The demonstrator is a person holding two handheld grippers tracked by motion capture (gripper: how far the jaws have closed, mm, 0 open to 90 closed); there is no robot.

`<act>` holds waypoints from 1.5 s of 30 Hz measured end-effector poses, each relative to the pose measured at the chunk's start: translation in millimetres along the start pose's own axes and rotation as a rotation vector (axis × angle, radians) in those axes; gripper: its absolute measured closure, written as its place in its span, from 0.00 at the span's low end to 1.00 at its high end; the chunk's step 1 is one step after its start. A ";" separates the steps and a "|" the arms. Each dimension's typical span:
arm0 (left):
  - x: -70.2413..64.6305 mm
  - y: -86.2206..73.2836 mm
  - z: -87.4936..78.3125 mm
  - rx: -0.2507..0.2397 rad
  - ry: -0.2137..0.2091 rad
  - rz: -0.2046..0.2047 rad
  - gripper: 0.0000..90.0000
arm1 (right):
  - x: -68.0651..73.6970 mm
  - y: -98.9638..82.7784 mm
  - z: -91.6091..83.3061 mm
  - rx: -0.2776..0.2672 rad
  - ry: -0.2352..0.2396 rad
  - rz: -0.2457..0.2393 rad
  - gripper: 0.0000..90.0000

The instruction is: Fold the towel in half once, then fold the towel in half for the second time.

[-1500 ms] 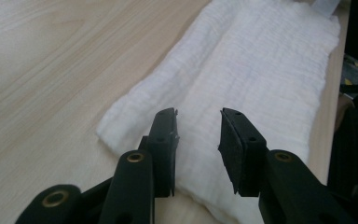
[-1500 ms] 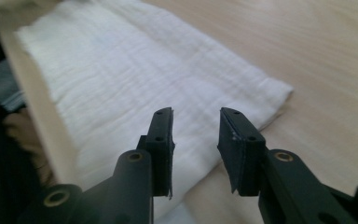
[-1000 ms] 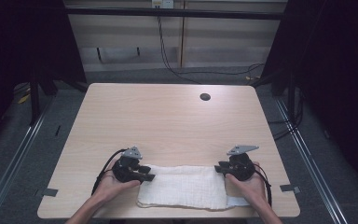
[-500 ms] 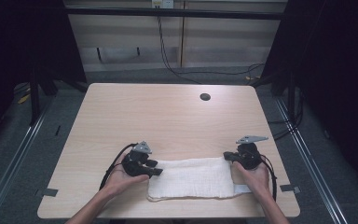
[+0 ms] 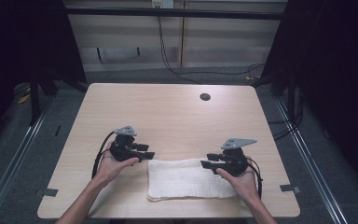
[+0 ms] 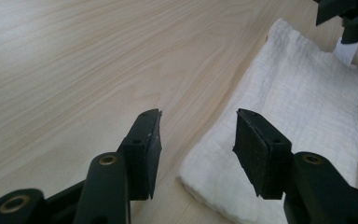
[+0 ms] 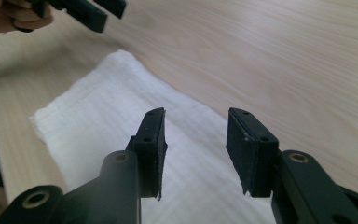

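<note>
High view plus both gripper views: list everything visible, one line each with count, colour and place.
towel: one, white, folded, flat near the table's front edge, between the two tools.
table: one, light wood, centre of the high view.
hole: one, dark, round, in the tabletop near the far edge.
cables: several, black, on the floor beyond the table.
left tool: one, black, grey plate on top, just off the towel's left end; jaws apart and just opening, nothing between them.
right tool: one, black, grey plate on top, over the towel's right end; jaws apart and just opening, clear of the cloth.
hands: two, each holding a tool, entering from the bottom.
</note>
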State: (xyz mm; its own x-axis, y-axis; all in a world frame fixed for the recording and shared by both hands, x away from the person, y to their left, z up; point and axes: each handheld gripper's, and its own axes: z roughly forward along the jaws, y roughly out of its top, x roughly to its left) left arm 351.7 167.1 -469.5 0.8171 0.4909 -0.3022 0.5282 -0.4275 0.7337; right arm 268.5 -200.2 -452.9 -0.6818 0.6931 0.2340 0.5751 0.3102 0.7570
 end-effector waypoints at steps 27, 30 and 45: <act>5.5 -16.7 -13.0 0.009 0.072 -0.018 0.45 | 103.2 17.8 100.2 0.175 0.283 -0.197 0.66; 6.3 -16.9 -14.2 0.008 0.076 -0.018 0.45 | 109.7 18.4 107.4 0.175 0.293 -0.207 0.68; 8.7 -24.7 -14.5 0.007 0.089 -0.024 0.44 | 119.4 16.3 122.7 0.192 0.311 -0.246 0.66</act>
State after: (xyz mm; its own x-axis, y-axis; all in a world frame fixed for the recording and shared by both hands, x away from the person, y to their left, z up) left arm 342.4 192.9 -481.3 0.7807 0.5663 -0.2641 0.5490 -0.4197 0.7228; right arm 252.0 -32.5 -487.6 -0.8955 0.3643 0.2557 0.4325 0.5766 0.6931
